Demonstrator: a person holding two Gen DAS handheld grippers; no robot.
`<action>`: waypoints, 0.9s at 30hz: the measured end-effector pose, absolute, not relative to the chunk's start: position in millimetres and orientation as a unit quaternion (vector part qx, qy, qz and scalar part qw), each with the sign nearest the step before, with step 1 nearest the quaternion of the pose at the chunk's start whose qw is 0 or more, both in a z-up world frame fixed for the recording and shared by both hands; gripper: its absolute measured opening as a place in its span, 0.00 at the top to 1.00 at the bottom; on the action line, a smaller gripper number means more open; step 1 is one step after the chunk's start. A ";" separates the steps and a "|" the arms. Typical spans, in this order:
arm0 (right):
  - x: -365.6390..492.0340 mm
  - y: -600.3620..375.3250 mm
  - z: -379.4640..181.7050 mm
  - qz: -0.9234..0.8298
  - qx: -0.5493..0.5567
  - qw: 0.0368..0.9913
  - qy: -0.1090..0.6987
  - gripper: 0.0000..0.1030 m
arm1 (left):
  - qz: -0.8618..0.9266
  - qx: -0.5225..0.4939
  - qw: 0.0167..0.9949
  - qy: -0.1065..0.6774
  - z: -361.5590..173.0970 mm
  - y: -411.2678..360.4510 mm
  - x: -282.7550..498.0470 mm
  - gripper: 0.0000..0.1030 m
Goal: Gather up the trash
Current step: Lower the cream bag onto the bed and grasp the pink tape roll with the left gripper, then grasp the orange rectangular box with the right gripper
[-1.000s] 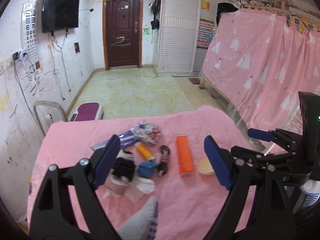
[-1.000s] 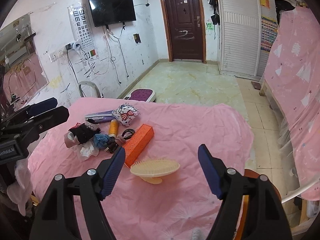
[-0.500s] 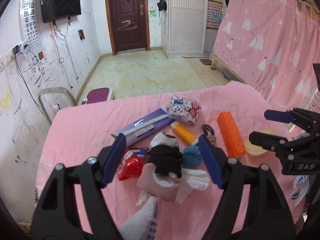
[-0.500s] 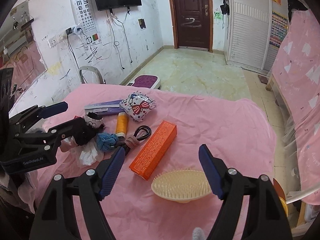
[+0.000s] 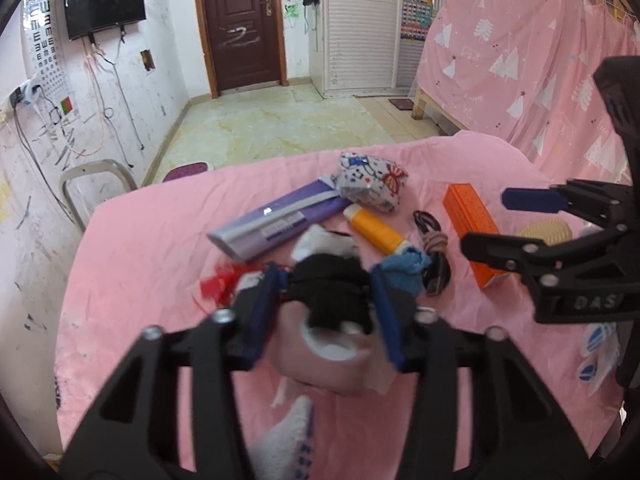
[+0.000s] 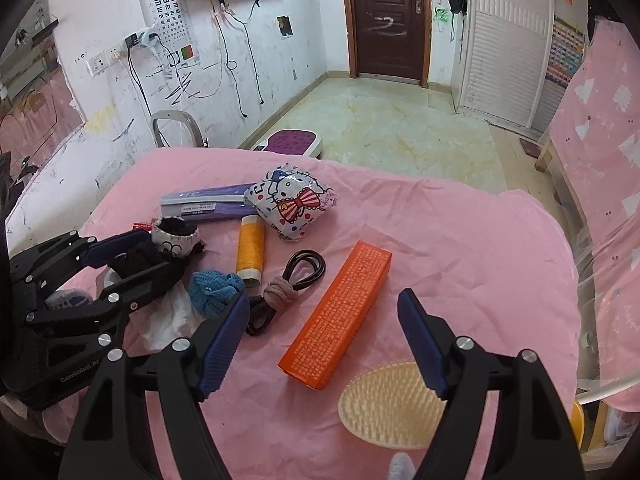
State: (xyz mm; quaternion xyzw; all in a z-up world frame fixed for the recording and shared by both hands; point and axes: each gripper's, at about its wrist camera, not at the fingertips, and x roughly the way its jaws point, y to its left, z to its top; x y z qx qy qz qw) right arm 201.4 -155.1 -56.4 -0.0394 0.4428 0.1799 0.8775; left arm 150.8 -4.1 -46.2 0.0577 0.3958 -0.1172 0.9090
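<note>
A pile of items lies on the pink table [image 5: 132, 248]. My left gripper [image 5: 326, 300] has closed its blue fingers on a black sock [image 5: 328, 292] that sits on a pink cup [image 5: 324, 364] with white tissue under it. In the right wrist view the left gripper [image 6: 132, 256] grips the same black sock [image 6: 138, 260]. A red wrapper [image 5: 218, 284] lies just left of it. My right gripper [image 6: 322, 328] is open and empty, hovering over the orange box [image 6: 340, 312] and the cream hairbrush [image 6: 388, 404].
Also on the table are a purple box [image 5: 276, 220], a Hello Kitty pouch [image 6: 292, 204], an orange tube [image 6: 250, 248], a blue sock ball [image 6: 214, 286] and a black cord with a hair tie [image 6: 292, 276]. A pink curtain [image 5: 520, 60] hangs at right.
My left gripper moved down and forward and closed on the black sock. My right gripper moved forward over the orange box and stayed open.
</note>
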 end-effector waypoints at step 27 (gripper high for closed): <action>222.0 -152.7 -74.0 0.135 -0.028 0.875 0.464 0.66 | -0.137 -0.018 0.933 0.333 -10.6 28.7 120.8 0.66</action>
